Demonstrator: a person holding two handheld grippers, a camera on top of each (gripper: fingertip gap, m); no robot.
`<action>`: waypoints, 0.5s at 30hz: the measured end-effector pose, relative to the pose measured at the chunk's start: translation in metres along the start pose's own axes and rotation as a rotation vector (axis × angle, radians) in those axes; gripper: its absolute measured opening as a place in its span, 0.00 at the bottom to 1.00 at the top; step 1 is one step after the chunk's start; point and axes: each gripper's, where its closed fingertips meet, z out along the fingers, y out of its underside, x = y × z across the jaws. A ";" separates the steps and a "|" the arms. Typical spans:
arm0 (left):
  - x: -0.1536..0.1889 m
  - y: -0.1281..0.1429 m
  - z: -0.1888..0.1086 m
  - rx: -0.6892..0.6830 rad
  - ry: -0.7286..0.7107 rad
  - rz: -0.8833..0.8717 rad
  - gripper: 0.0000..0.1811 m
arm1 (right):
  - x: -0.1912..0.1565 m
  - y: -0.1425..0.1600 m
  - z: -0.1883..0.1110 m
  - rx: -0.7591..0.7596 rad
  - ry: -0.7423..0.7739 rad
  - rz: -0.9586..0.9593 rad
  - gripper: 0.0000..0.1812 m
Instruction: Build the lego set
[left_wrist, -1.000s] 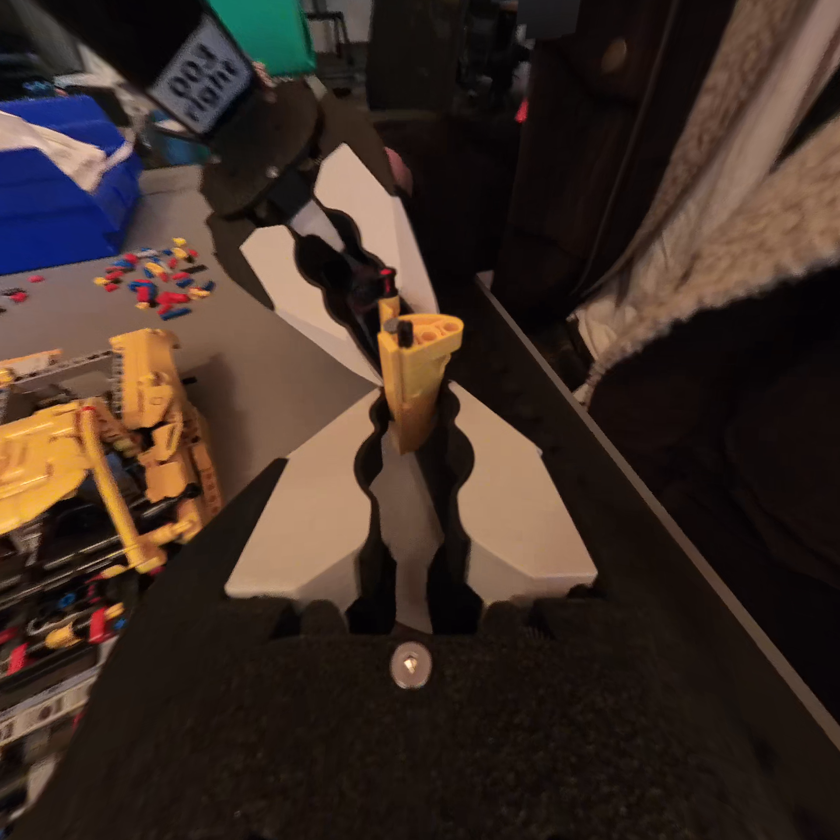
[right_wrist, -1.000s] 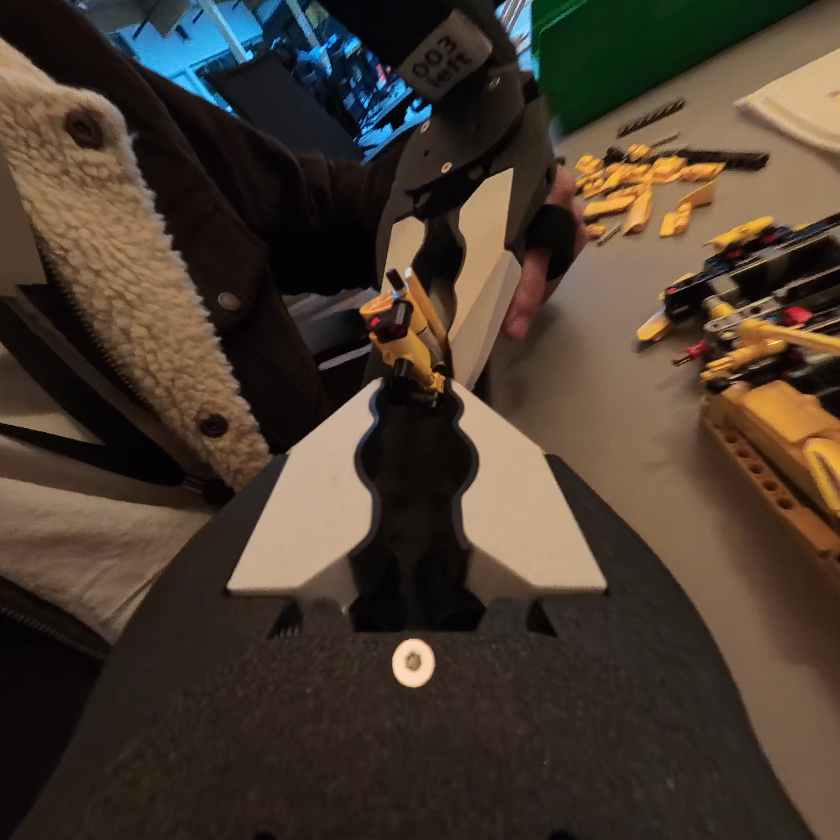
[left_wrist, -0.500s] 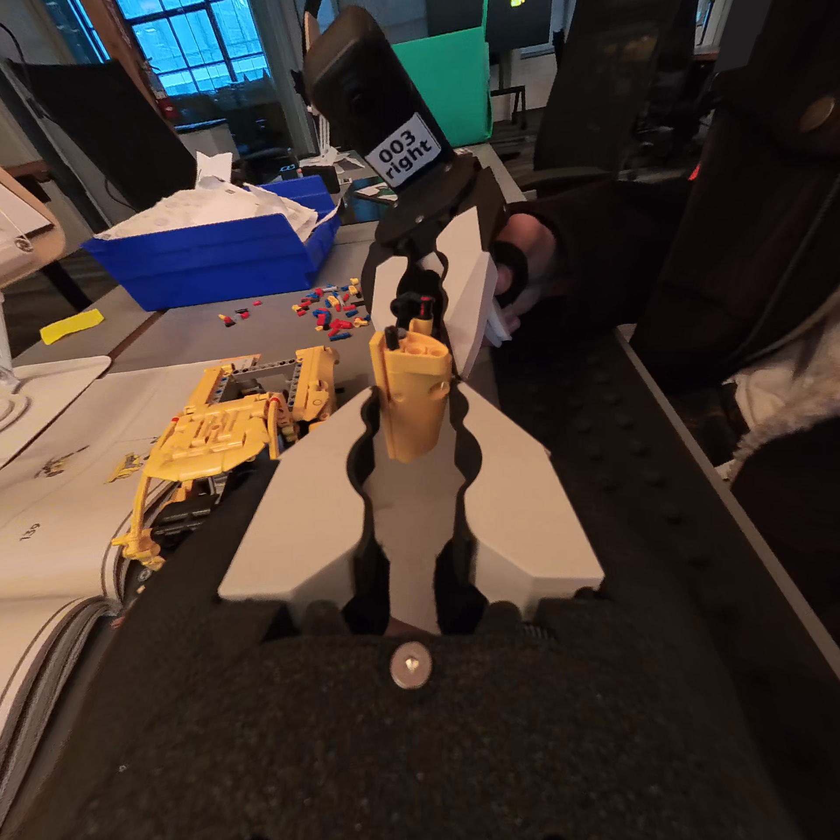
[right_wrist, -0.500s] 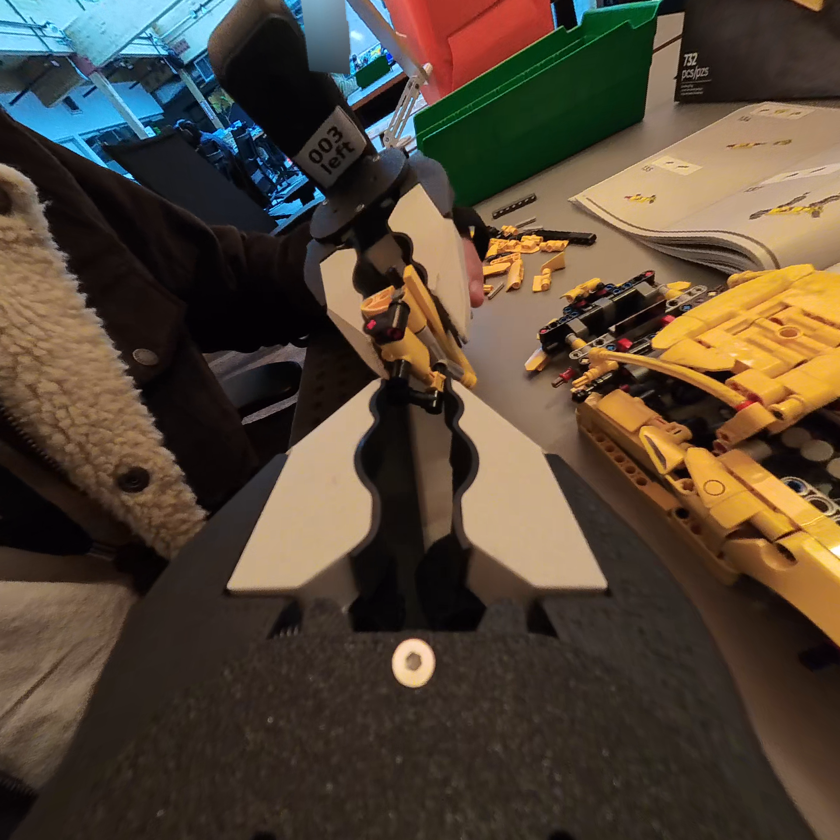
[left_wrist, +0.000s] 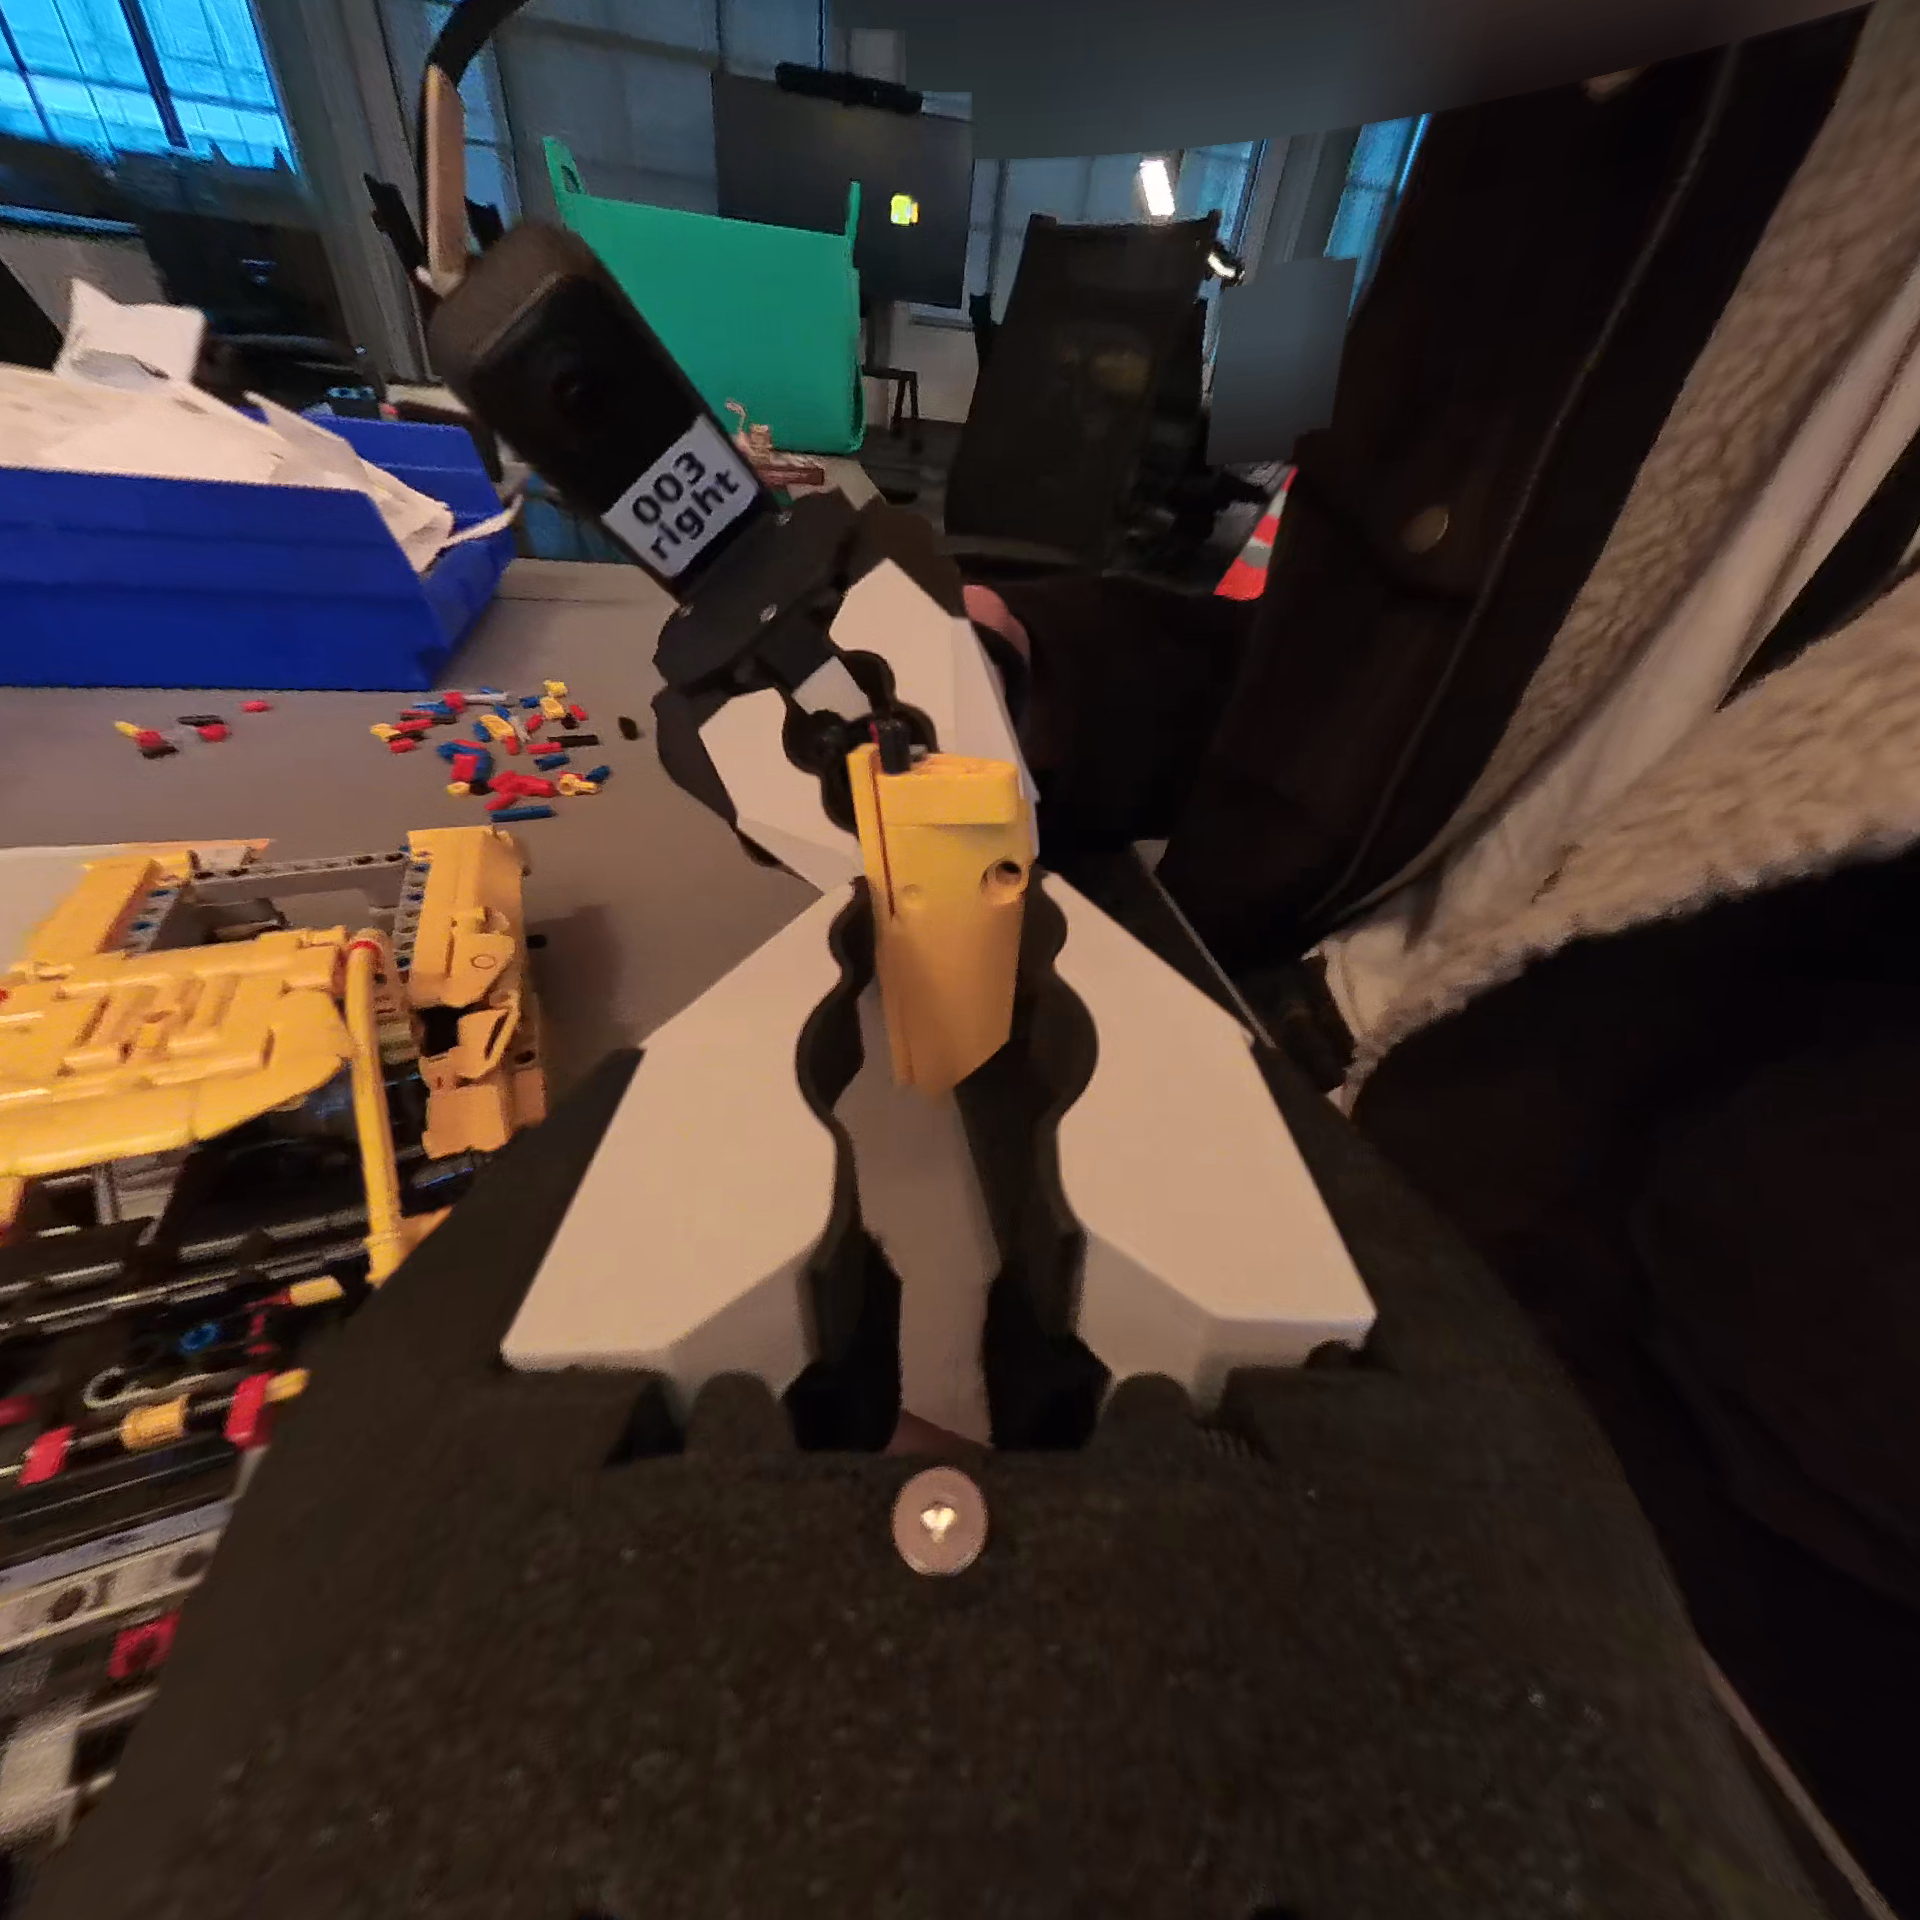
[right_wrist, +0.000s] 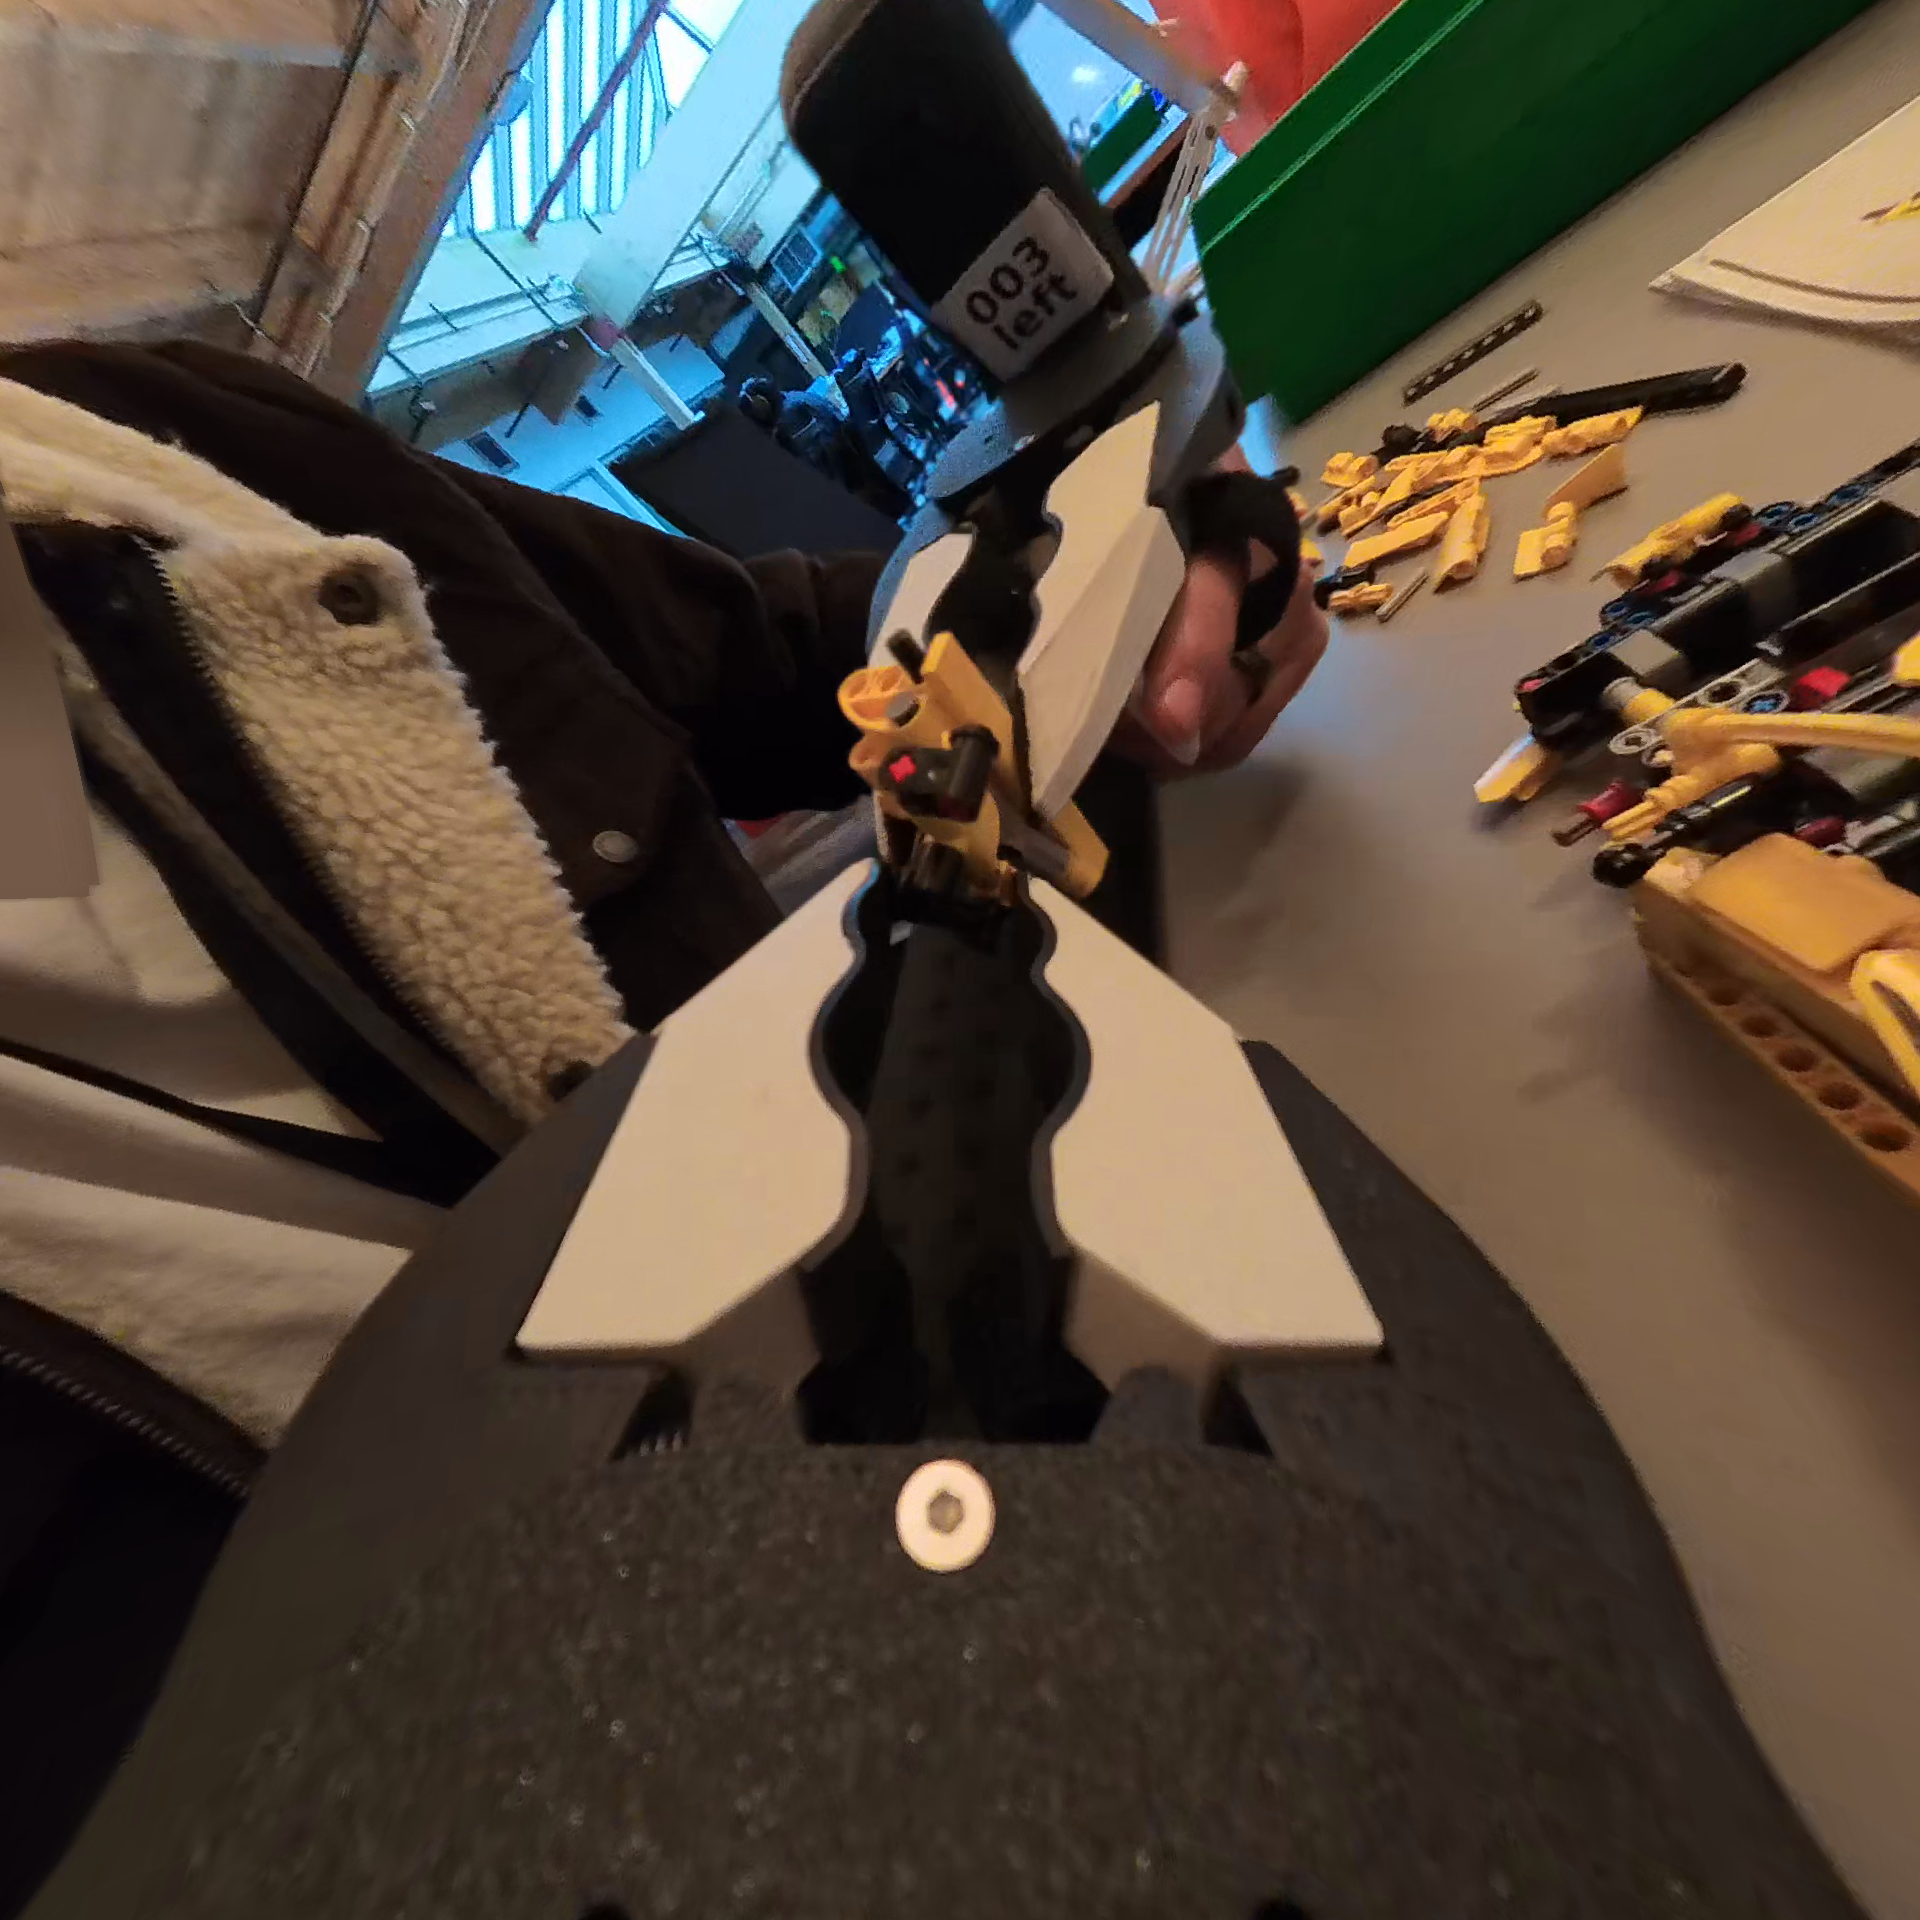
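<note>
**Sub-assembly held between both grippers, clear of the table**

I start with the largest item. The grey table (left_wrist: 312, 769) lies below and to the left of my left gripper (left_wrist: 940, 935). On it, down to that gripper's left, sits the yellow model (left_wrist: 239, 1018), part built, with grey and black framework exposed. I judge it is parked there as the base that will receive finished sections.

Beyond the model, farther out on the left, stands a blue bin (left_wrist: 208, 603) with white paper in it. From the right gripper (right_wrist: 951, 883), a green bin (right_wrist: 1507, 208) stands far ahead to the right, with an open instruction booklet (right_wrist: 1818, 260) beside it.

Loose stock comes next. Small red, blue and yellow parts (left_wrist: 499, 748) lie scattered ahead-left of the left gripper. A pile of yellow parts (right_wrist: 1444, 499) lies ahead-right of the right gripper. Both are within reach, which suits picking in sequence.

The task's piece is a yellow sub-assembly (left_wrist: 940, 914), held in the air between the two grippers, which face each other tip to tip. The left gripper is clamped on its lower panel. The right gripper's tips close on the dark pin end (right_wrist: 940, 883) of the same piece. I judge this two-point hold is meant to steady the panel while a connector is seated or adjusted; whether it is fully home I cannot tell.

A person's hand (right_wrist: 1216, 665) grips the far tool's handle.
</note>
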 end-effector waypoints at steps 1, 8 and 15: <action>-0.001 -0.001 -0.001 0.014 0.015 -0.037 0.16 | 0.000 -0.001 0.001 0.008 0.005 -0.011 0.12; -0.010 -0.014 -0.006 0.130 0.047 -0.207 0.16 | 0.001 -0.013 -0.003 0.076 0.057 -0.082 0.10; -0.015 -0.017 -0.006 0.164 0.048 -0.261 0.16 | 0.004 -0.023 -0.009 0.135 0.090 -0.104 0.08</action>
